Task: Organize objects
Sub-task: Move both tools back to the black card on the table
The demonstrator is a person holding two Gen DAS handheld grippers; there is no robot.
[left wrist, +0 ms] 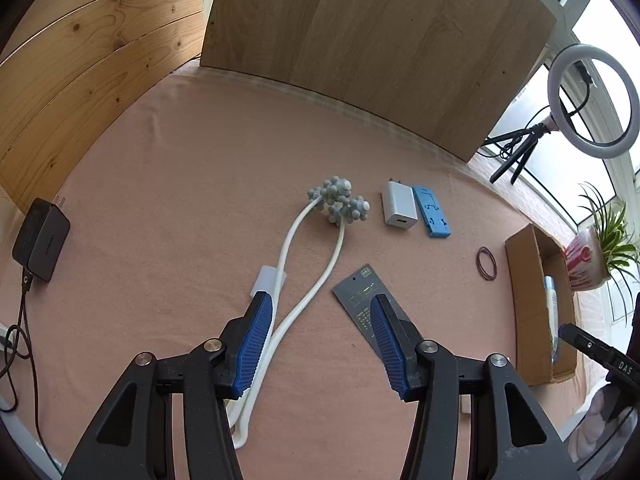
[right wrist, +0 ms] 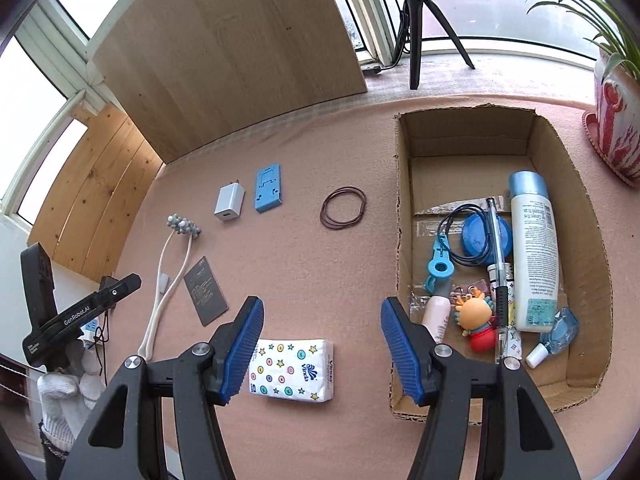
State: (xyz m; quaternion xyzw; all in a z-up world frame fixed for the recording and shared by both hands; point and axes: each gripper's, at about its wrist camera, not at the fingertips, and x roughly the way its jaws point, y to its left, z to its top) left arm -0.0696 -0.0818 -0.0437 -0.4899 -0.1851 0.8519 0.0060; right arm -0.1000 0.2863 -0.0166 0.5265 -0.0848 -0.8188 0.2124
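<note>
On pink felt tabletop (right wrist: 320,264) by window, cardboard box (right wrist: 580,216), wooden board (left wrist: 380,40), both hand-held grippers (left wrist: 320,340) (right wrist: 322,344) wide, empty.

A pink cloth (right wrist: 320,280) covered the table. A wooden board (right wrist: 228,52) leaned at upper centre, with pine panelling (left wrist: 88,72) at the left. Daylit windows (right wrist: 500,0) filled the upper right.

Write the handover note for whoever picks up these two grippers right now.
Left gripper: open, empty, above the white massager and the dark card.
Right gripper: open, empty, over the tissue pack, beside the cardboard box.
Done: in the box lie a lotion bottle, pen, toy and other small items.
Left on the table: tissue pack, massager, card, white charger, blue stand, rubber bands.
</note>
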